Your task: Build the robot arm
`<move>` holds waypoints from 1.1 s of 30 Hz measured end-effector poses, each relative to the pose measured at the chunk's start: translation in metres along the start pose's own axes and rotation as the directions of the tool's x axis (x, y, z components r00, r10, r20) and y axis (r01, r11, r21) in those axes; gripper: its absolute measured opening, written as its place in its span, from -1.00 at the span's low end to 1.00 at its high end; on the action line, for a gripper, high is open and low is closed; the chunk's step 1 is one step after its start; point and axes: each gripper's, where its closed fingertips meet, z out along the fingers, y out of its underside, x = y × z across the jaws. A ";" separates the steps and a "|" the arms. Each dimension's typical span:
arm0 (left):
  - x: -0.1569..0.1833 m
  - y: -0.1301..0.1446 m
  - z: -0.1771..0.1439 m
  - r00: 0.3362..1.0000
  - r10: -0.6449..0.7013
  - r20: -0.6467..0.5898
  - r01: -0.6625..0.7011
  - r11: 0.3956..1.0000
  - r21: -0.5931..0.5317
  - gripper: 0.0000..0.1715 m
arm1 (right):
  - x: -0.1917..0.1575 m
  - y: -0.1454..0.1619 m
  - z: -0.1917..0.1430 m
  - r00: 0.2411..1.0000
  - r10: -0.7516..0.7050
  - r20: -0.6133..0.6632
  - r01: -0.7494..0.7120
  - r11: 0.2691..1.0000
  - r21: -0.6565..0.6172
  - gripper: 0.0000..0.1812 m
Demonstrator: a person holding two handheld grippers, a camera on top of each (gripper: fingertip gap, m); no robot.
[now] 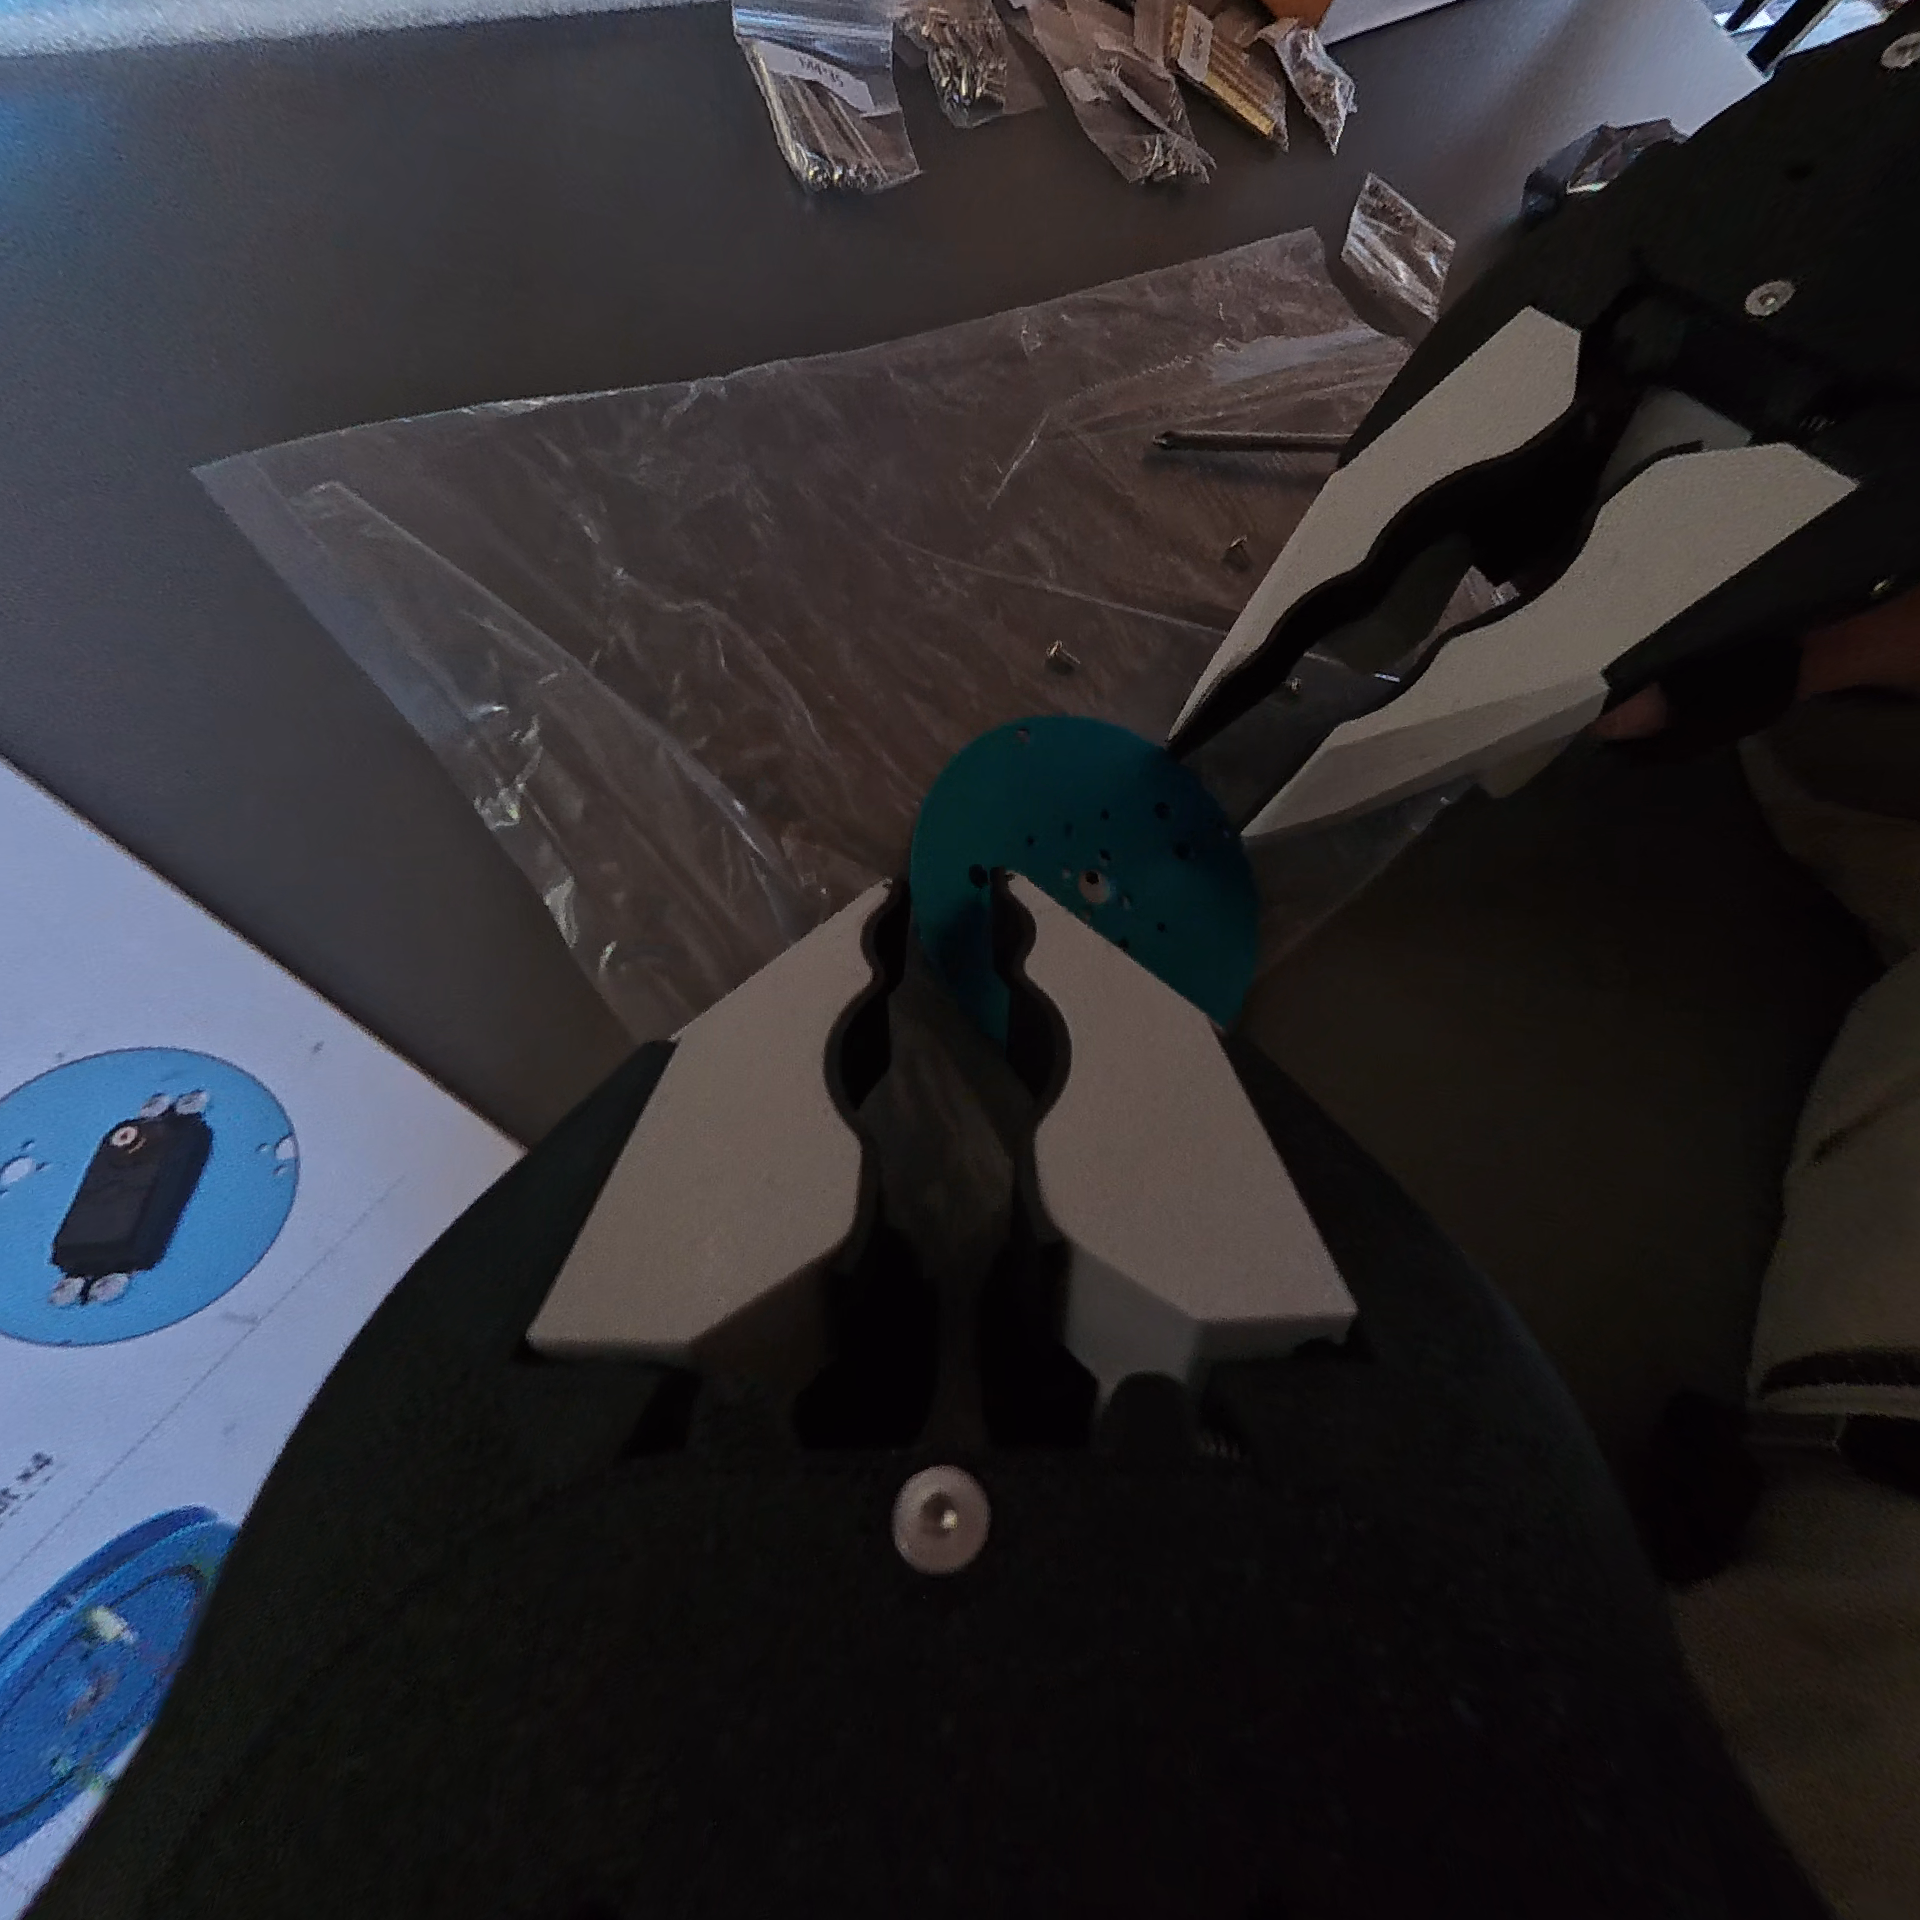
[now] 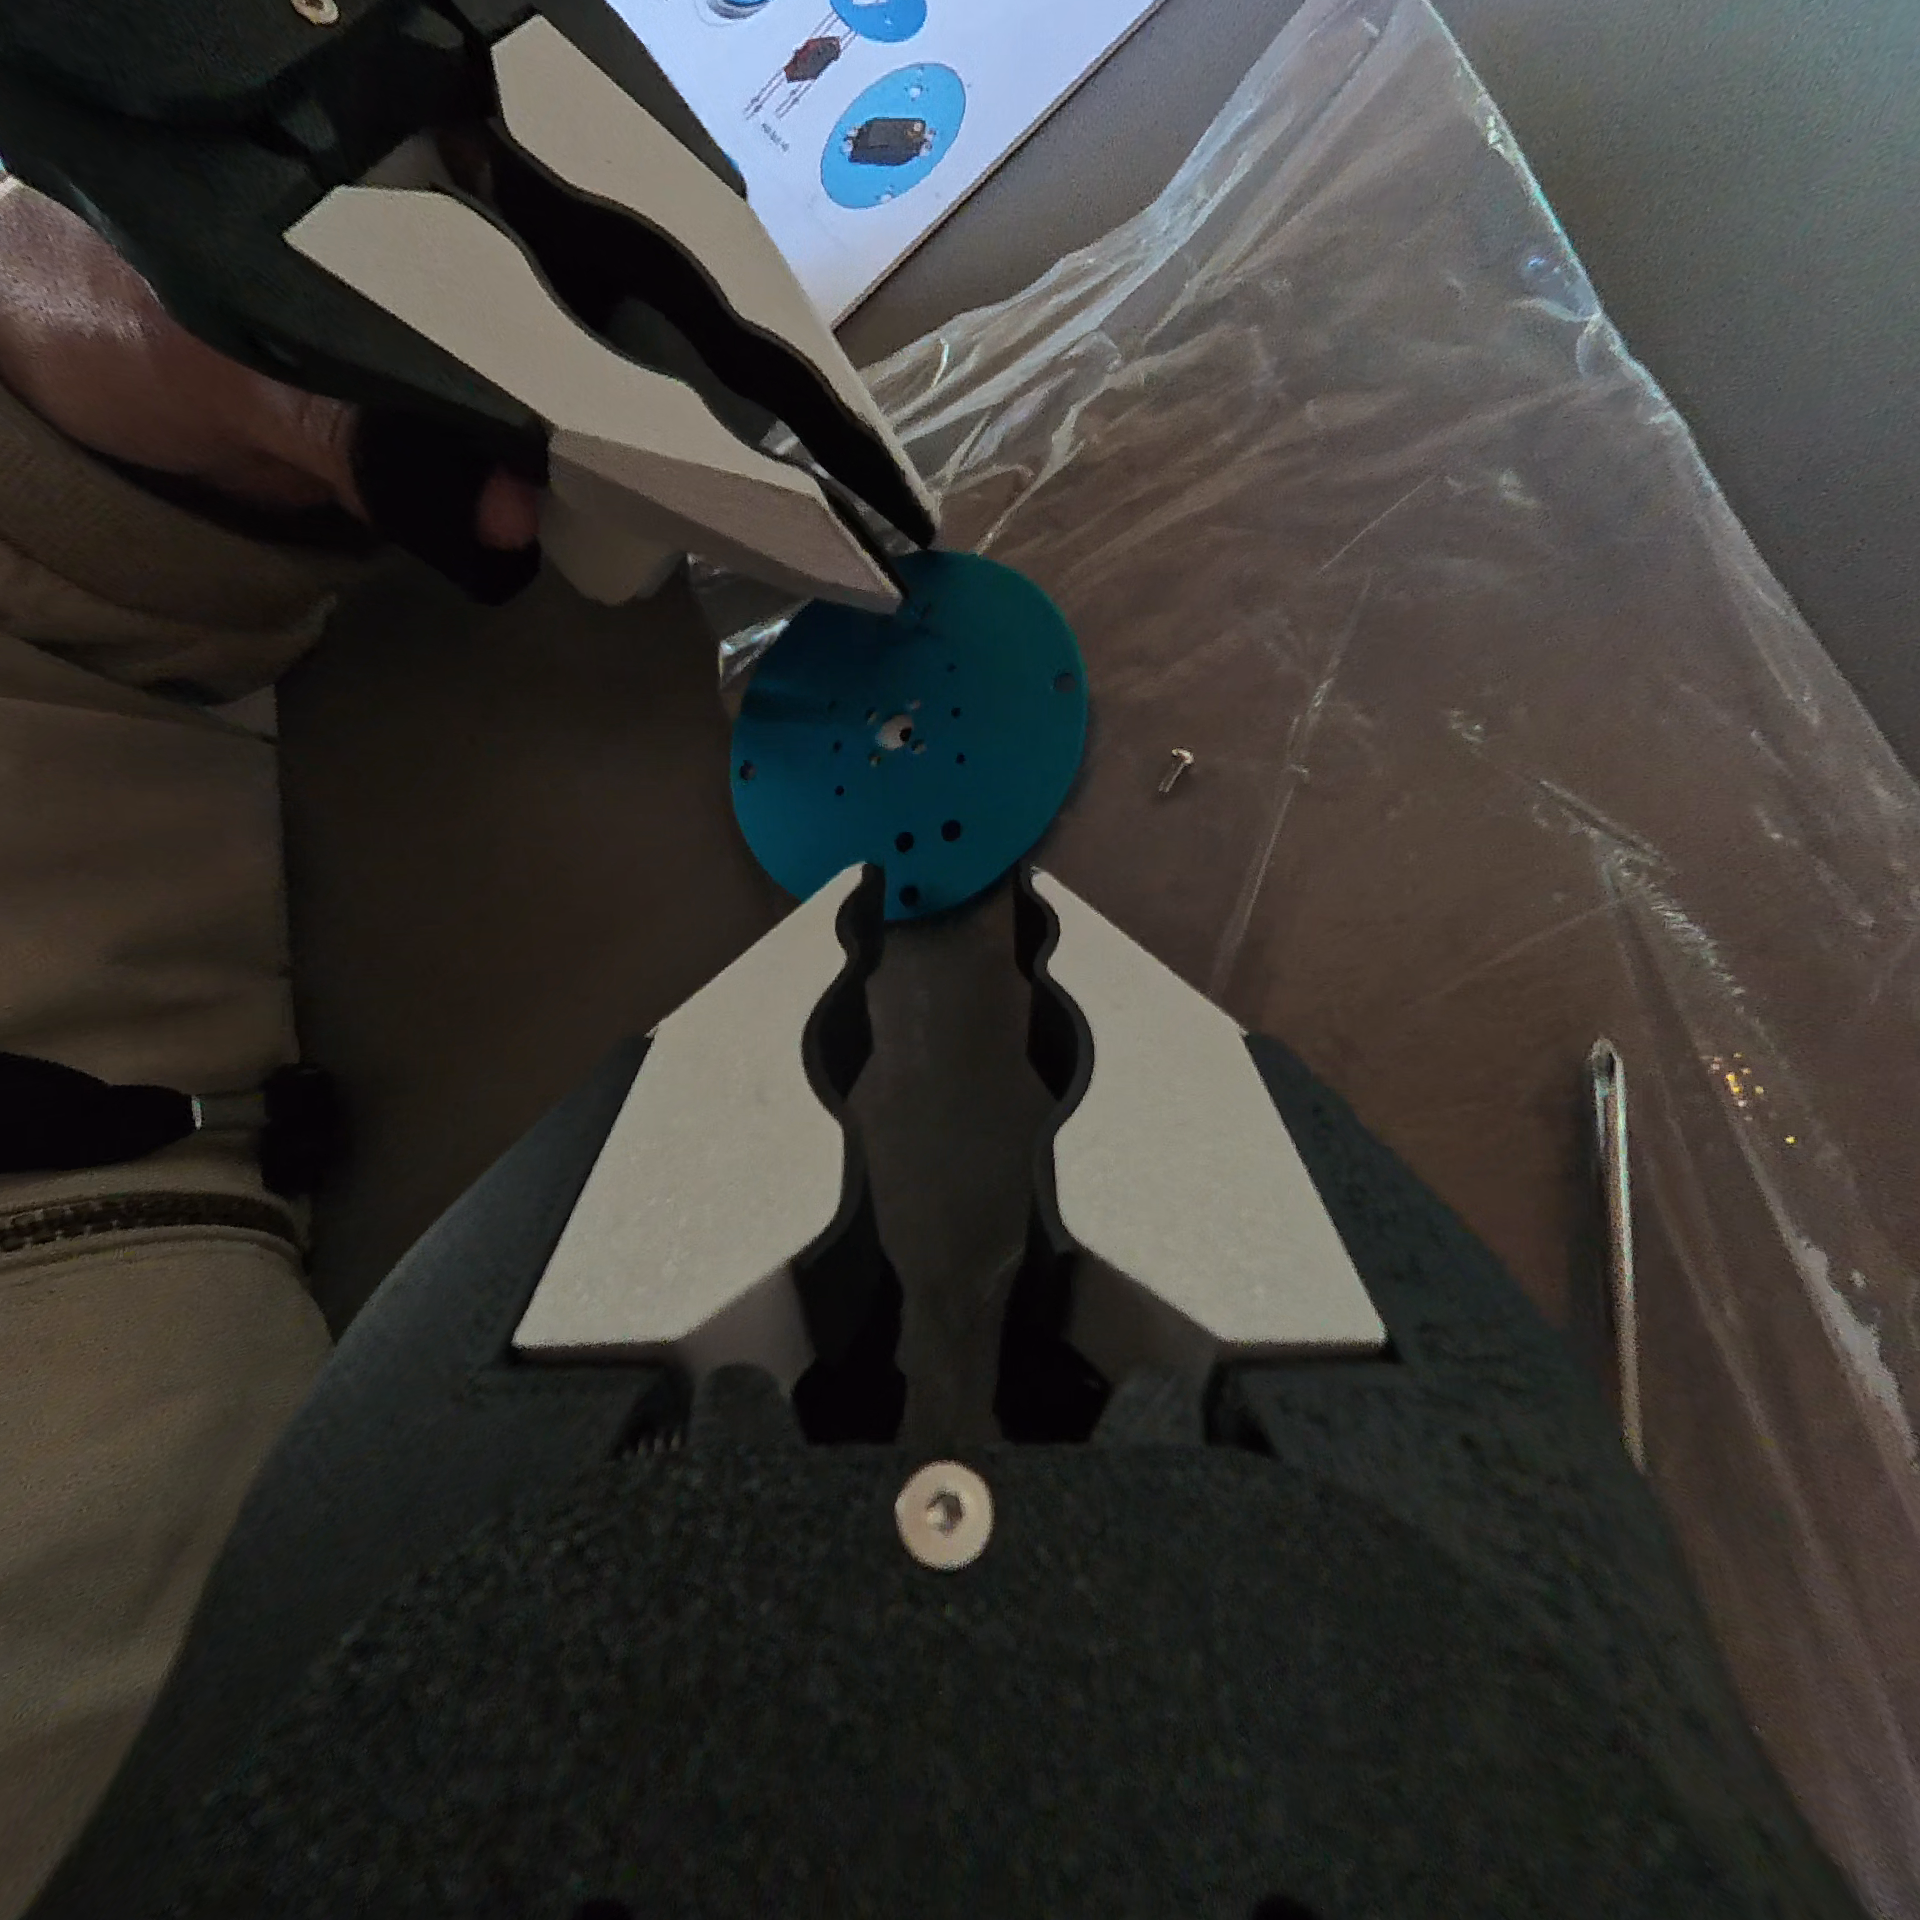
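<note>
— Left wrist view: where is the teal disc [image 1: 1132, 883]?

— Off the table [image 1: 312, 260], above the clear plastic bag [image 1: 727, 582]. It is tilted, and one edge sits between the fingers of the left gripper [image 1: 951, 888]. Those jaws are narrow and pinch the plate across its thickness near the rim.

— And the right gripper [image 2: 945, 883]?

— Parted, with a fingertip on either side of the opposite edge. I cannot tell whether either tip touches the disc.

— So only the left one is carrying it?

— That is my reading. With a thin plate held only at the rim, I would keep the left pinch firm and its wrist quiet. Any contact from the right side should come square to the edge, because a sideways push could swing the disc.

— Anything close by?

— A loose screw [image 2: 1177, 771] lies on the bag just beside the disc, and a printed sheet [image 1: 208, 935] lies farther off.
</note>
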 end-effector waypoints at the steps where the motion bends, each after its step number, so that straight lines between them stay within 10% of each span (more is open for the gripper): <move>1: 0.000 0.000 -0.001 1.000 -0.002 -0.001 0.002 1.000 0.001 -0.81 | 0.001 0.000 0.000 1.000 -0.001 -0.006 0.001 1.000 0.003 -0.74; 33: 0.004 0.003 -0.001 0.999 -0.047 -0.026 0.047 0.999 0.010 -0.80 | -0.005 -0.003 0.004 0.999 -0.054 -0.001 0.054 0.998 0.031 -0.53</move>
